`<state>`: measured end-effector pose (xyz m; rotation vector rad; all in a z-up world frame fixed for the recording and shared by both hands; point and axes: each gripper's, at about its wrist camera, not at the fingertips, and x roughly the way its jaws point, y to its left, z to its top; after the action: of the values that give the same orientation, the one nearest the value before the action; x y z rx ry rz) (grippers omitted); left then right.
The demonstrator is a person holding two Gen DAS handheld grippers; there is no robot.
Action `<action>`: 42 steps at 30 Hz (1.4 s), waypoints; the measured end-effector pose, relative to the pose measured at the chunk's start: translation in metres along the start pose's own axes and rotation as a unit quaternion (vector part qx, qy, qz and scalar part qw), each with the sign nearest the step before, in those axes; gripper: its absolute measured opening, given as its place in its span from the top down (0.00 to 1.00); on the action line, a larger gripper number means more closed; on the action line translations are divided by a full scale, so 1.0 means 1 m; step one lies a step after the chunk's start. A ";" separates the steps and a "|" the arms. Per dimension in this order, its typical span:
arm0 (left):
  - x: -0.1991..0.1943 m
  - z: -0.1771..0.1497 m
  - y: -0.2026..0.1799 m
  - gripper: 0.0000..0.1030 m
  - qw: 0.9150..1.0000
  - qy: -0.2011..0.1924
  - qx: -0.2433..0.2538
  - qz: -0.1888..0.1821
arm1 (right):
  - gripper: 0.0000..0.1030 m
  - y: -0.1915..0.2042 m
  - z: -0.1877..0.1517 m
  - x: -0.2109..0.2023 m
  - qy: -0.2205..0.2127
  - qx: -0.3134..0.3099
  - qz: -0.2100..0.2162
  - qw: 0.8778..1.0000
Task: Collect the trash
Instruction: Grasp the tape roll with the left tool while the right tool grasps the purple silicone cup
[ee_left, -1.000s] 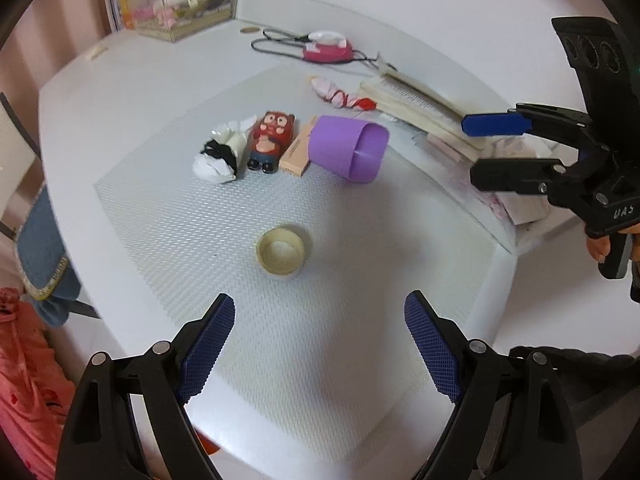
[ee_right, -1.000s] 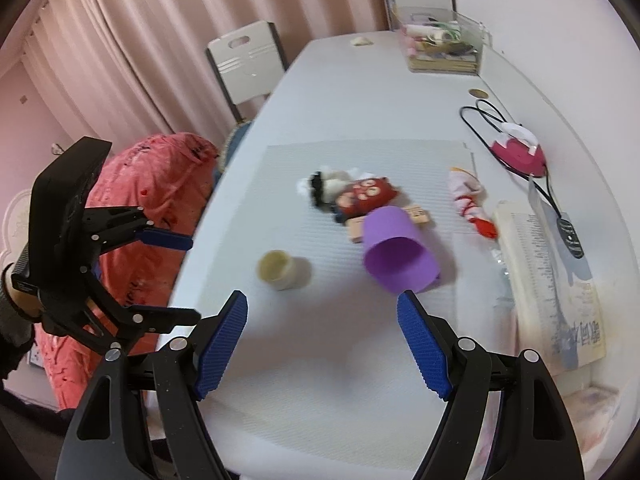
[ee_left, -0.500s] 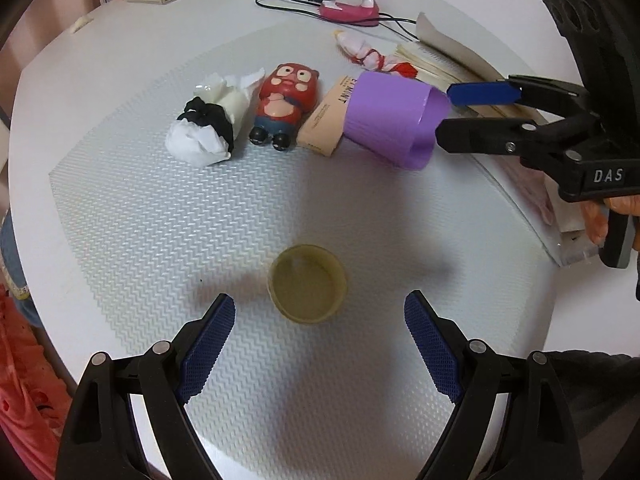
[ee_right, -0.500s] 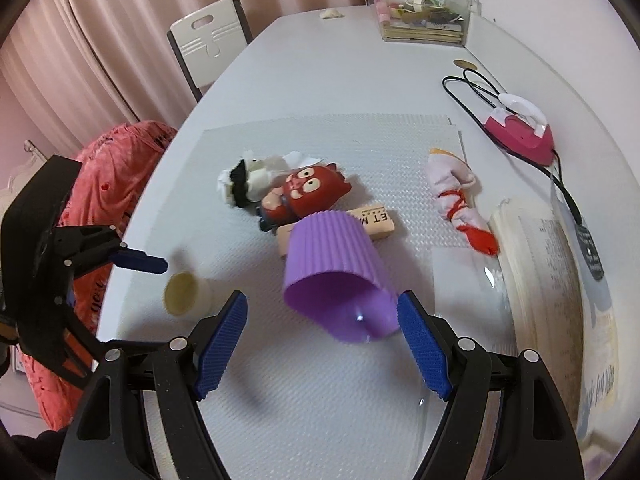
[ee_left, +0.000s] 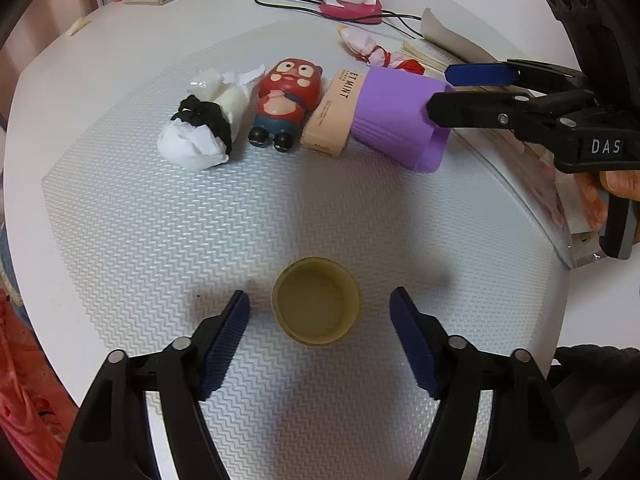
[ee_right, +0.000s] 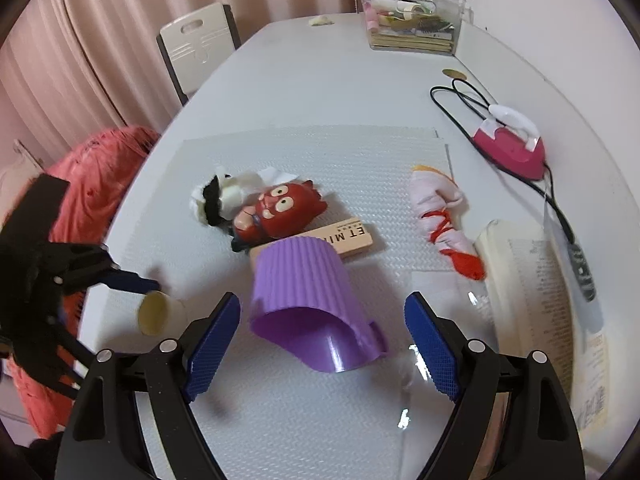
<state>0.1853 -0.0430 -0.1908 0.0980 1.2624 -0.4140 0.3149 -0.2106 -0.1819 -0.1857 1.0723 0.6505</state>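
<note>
A small yellowish cup (ee_left: 316,306) stands open side up on the textured mat (ee_left: 160,240). My left gripper (ee_left: 319,298) straddles it, jaws closing, and the pads (ee_left: 228,336) are clear of its wall. A purple ribbed cup (ee_right: 308,292) lies on its side between the fingers of my right gripper (ee_right: 322,304). Its jaws are opening and do not touch the cup. Behind it lie a beige box (ee_right: 352,238), a red figurine (ee_right: 280,212) and a crumpled white tissue with a black band (ee_right: 224,196). A white and red wrapper (ee_right: 440,220) lies to the right.
An open book (ee_right: 540,292) and a pink device with a black cable (ee_right: 512,148) lie along the right side. A clear organiser box (ee_right: 412,20) stands at the far end. A chair (ee_right: 200,44) and a red cloth (ee_right: 100,168) are beyond the table's left edge.
Both grippers came down toward the mat, the left over the small cup and the right over the purple cup. The left jaws narrowed; the right jaws widened slightly.
</note>
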 end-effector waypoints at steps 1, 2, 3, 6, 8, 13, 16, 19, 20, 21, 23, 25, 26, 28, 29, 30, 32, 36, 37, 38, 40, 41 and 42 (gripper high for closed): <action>0.002 0.001 0.001 0.30 1.000 0.000 -0.001 -0.002 | 0.18 0.001 0.001 0.002 0.003 -0.006 -0.006 1.000; 0.003 0.002 0.002 0.30 1.000 -0.001 -0.003 -0.004 | 0.17 0.001 0.002 0.003 0.004 -0.009 -0.006 1.000; 0.003 0.002 0.003 0.30 1.000 -0.001 -0.004 -0.005 | 0.17 0.002 0.002 0.005 0.008 -0.011 -0.002 1.000; 0.003 0.002 0.004 0.30 1.000 0.001 -0.004 -0.004 | 0.17 0.006 0.001 0.013 0.025 -0.010 0.007 1.000; 0.004 0.005 0.003 0.30 1.000 0.000 -0.006 -0.004 | 0.17 0.006 -0.001 0.016 0.027 -0.002 0.029 0.999; 0.005 0.004 0.005 0.39 1.000 -0.001 -0.005 -0.002 | 0.17 0.003 -0.002 0.024 0.033 0.008 0.030 0.999; 0.004 0.004 0.013 0.48 1.000 -0.006 -0.021 -0.005 | 0.25 0.002 -0.003 0.027 0.034 0.016 0.042 0.998; 0.003 0.004 0.011 0.56 1.000 -0.007 -0.018 -0.004 | 0.31 0.001 -0.004 0.029 0.029 0.016 0.046 0.998; 0.003 0.004 0.008 0.56 1.000 -0.007 -0.014 -0.001 | 0.32 0.001 -0.004 0.029 0.027 0.015 0.047 0.998; 0.003 0.004 0.006 0.56 1.000 -0.008 -0.010 0.004 | 0.32 0.001 -0.005 0.029 0.025 0.016 0.048 0.998; 0.003 0.002 0.006 0.57 1.000 -0.010 -0.013 0.003 | 0.33 0.001 -0.007 0.027 0.023 0.017 0.049 0.998; 0.003 0.001 0.006 0.57 1.000 -0.012 -0.018 -0.001 | 0.33 0.003 -0.008 0.025 0.021 0.014 0.052 0.998; 0.002 0.000 0.004 0.57 1.000 -0.011 -0.015 0.000 | 0.33 0.005 -0.009 0.022 0.020 0.011 0.053 0.998; -0.001 -0.002 0.000 0.57 1.000 -0.011 -0.013 0.001 | 0.33 0.008 -0.011 0.015 0.019 0.008 0.060 0.998; -0.004 -0.003 -0.001 0.57 1.000 -0.013 -0.013 -0.001 | 0.33 0.008 -0.012 0.012 0.018 0.008 0.064 0.998; -0.008 -0.005 -0.003 0.57 1.000 -0.015 -0.011 0.000 | 0.33 0.010 -0.014 0.008 0.018 0.006 0.066 0.998; -0.016 -0.008 -0.006 0.57 1.000 -0.019 -0.010 0.002 | 0.33 0.013 -0.017 -0.003 0.014 0.000 0.070 0.997; -0.035 -0.016 -0.009 0.57 0.999 -0.030 -0.012 0.009 | 0.34 0.021 -0.024 -0.017 0.016 -0.008 0.086 0.996; -0.039 -0.018 -0.010 0.57 0.999 -0.032 -0.014 0.010 | 0.35 0.025 -0.027 -0.022 0.018 -0.013 0.090 0.996; -0.045 -0.021 -0.012 0.57 0.999 -0.035 -0.014 0.011 | 0.35 0.029 -0.030 -0.026 0.018 -0.018 0.093 0.995; -0.053 -0.026 -0.017 0.57 0.999 -0.037 -0.014 0.012 | 0.36 0.037 -0.034 -0.034 0.018 -0.029 0.099 0.995; -0.056 -0.029 -0.018 0.57 0.999 -0.038 -0.016 0.011 | 0.36 0.039 -0.036 -0.036 0.017 -0.034 0.098 0.994; -0.058 -0.032 -0.019 0.57 0.999 -0.037 -0.019 0.011 | 0.36 0.043 -0.039 -0.039 0.018 -0.043 0.093 0.995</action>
<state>0.1358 -0.0364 -0.1439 0.0636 1.1942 -0.3721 0.2488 -0.2091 -0.1602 -0.1743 1.1054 0.8652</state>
